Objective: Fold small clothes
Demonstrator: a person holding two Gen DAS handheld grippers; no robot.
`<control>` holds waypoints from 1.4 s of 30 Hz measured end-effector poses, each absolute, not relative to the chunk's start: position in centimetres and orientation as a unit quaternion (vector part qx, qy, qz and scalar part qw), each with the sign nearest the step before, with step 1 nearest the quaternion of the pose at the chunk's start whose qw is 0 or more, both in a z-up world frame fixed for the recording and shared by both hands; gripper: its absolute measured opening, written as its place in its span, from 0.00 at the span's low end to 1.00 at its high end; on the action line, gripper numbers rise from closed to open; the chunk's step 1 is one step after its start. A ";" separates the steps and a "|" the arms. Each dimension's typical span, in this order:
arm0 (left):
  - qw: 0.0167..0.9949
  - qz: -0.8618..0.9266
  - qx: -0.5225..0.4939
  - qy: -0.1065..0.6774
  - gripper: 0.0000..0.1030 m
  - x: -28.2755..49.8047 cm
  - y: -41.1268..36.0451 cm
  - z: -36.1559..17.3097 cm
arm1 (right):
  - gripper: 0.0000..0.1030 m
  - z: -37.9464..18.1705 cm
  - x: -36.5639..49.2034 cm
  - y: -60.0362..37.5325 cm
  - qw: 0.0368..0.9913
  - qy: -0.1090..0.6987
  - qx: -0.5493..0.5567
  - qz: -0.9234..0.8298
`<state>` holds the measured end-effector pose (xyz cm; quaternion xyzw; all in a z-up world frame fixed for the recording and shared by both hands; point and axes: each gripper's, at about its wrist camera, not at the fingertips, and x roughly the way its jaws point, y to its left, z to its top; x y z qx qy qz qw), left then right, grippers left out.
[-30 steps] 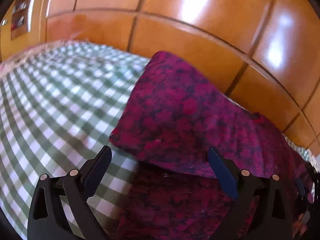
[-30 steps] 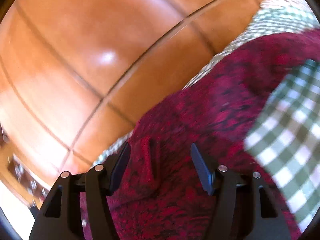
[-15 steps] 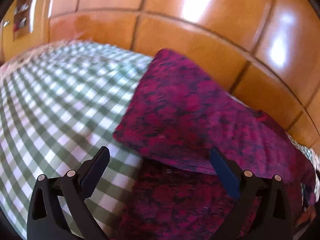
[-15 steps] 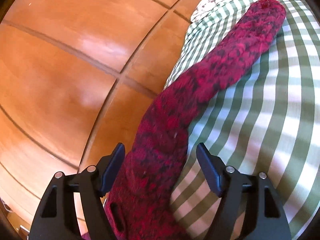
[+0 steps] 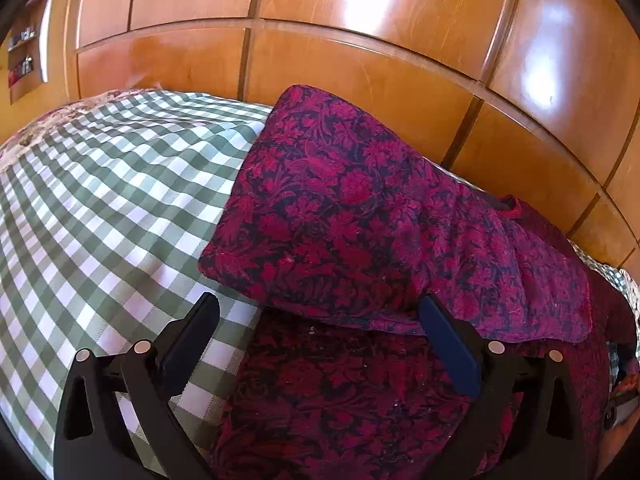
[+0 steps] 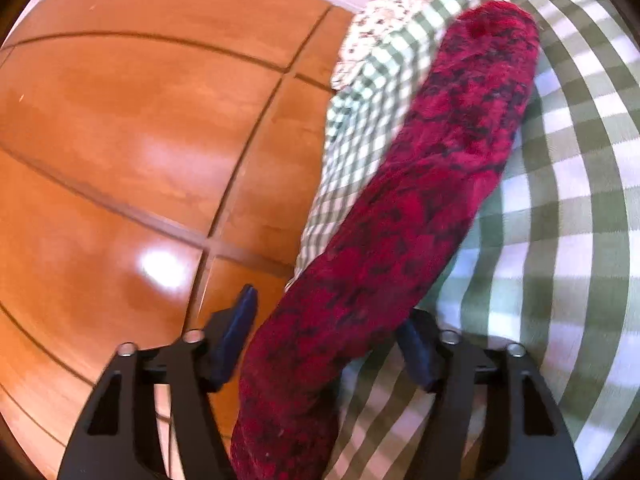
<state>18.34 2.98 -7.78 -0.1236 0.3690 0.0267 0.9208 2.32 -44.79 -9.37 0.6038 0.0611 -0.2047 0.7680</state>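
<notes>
Checked bedsheet (image 5: 100,200) fills the frame's left; red garment (image 5: 380,220) lies folded at centre; left gripper (image 5: 320,332) and right gripper (image 6: 328,332) both released.

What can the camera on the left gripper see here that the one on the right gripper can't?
Only the left wrist view shows the red garment from its broad side, one layer folded over another, and a shelf niche far off. The left gripper is open over the fold's edge.

Only the right wrist view shows the garment edge-on as a long narrow band running between the open fingers of the right gripper, plus a floral fabric beyond the checks.

Both show the green checked cloth and the wooden panels.
</notes>
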 end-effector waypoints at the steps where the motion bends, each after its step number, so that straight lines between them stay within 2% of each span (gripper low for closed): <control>1: 0.920 0.026 -0.121 0.373 0.96 18.5 2.9 -7.9 | 0.37 -9.7 2.4 -45.1 0.764 0.062 0.609 -0.205; 9: 0.908 0.024 -0.123 0.401 0.96 19.4 3.0 -8.7 | 0.24 -8.7 3.0 -44.7 0.793 0.077 0.561 -0.225; 13: 0.906 0.021 -0.128 0.404 0.96 19.5 3.2 -8.8 | 0.22 -6.4 3.3 -42.9 0.833 0.076 0.494 -0.237; 21: 0.905 0.021 -0.130 0.404 0.96 19.5 3.2 -8.8 | 0.22 -1.0 5.9 -36.4 0.926 0.084 0.287 -0.230; 29: 0.905 0.021 -0.130 0.404 0.96 19.5 3.3 -8.8 | 0.22 0.7 10.2 -28.5 0.972 0.136 0.081 -0.171; 34: 0.905 0.020 -0.132 0.404 0.96 19.5 3.2 -8.8 | 0.23 -0.8 13.0 -22.3 0.973 0.186 -0.089 -0.107; 39: 0.904 0.017 -0.137 0.405 0.96 19.5 3.4 -9.0 | 0.28 -6.3 14.6 -13.5 0.907 0.257 -0.333 -0.010; 40: 0.903 0.016 -0.140 0.406 0.96 19.5 3.5 -9.0 | 0.24 -7.3 14.5 -12.5 0.893 0.253 -0.371 -0.016; 42: 0.902 0.013 -0.147 0.406 0.96 19.5 3.7 -9.0 | 0.23 -8.0 14.0 -11.8 0.884 0.231 -0.406 -0.036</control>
